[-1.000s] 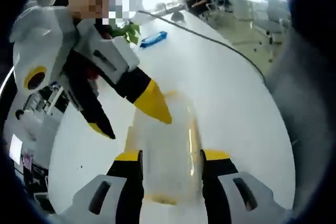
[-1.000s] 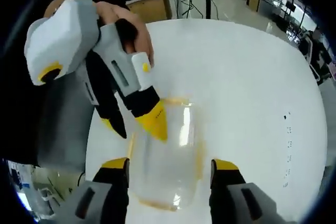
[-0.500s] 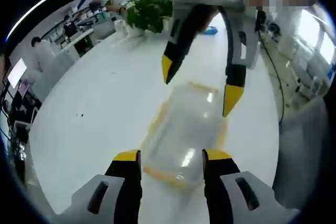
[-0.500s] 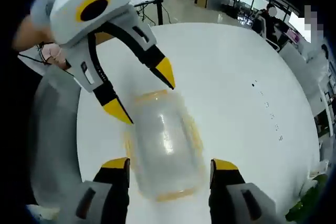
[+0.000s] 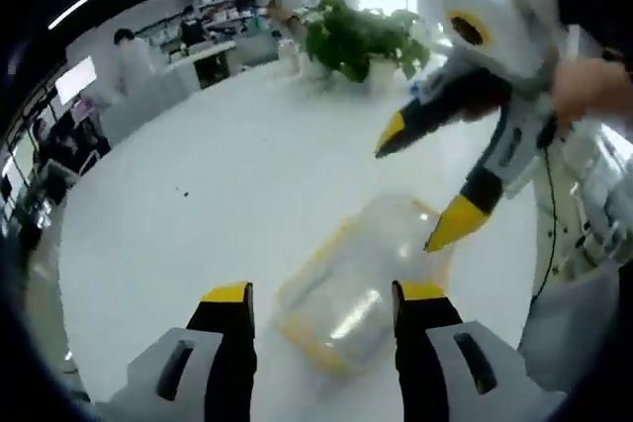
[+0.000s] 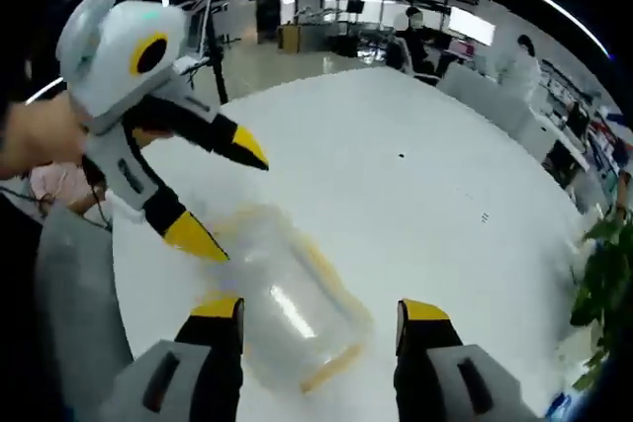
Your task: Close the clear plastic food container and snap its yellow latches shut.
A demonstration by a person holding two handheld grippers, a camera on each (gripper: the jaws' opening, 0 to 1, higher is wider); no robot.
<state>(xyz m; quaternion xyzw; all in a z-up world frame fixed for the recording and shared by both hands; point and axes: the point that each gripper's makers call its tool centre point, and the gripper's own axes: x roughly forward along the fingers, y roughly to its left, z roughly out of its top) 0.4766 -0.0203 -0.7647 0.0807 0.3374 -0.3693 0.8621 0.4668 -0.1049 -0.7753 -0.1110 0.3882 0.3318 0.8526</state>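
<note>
The clear plastic food container point(image 5: 358, 282) with yellow edging lies on the white table point(image 5: 227, 185), blurred, so its latches cannot be made out. My left gripper point(image 5: 324, 294) is open, its yellow-tipped jaws standing either side of the container's near end. Coming in from the right, my right gripper point(image 5: 420, 183) is open, its lower fingertip point(image 5: 450, 229) at the container's far corner. In the right gripper view the container point(image 6: 287, 294) lies between the jaws of my open right gripper point(image 6: 320, 308). The left gripper point(image 6: 223, 195) hangs open over its far left end.
A potted green plant point(image 5: 361, 39) stands at the table's far side and shows again as leaves point(image 6: 603, 294) at the right. A hand point(image 5: 593, 86) holds the right gripper. People and desks point(image 5: 188, 32) are beyond the table. A grey sleeve point(image 6: 74, 313) is close by.
Both views have swung and tilted. Each gripper has drawn away from above the container toward one end of it. The container still lies on the table, and both grippers stay open.
</note>
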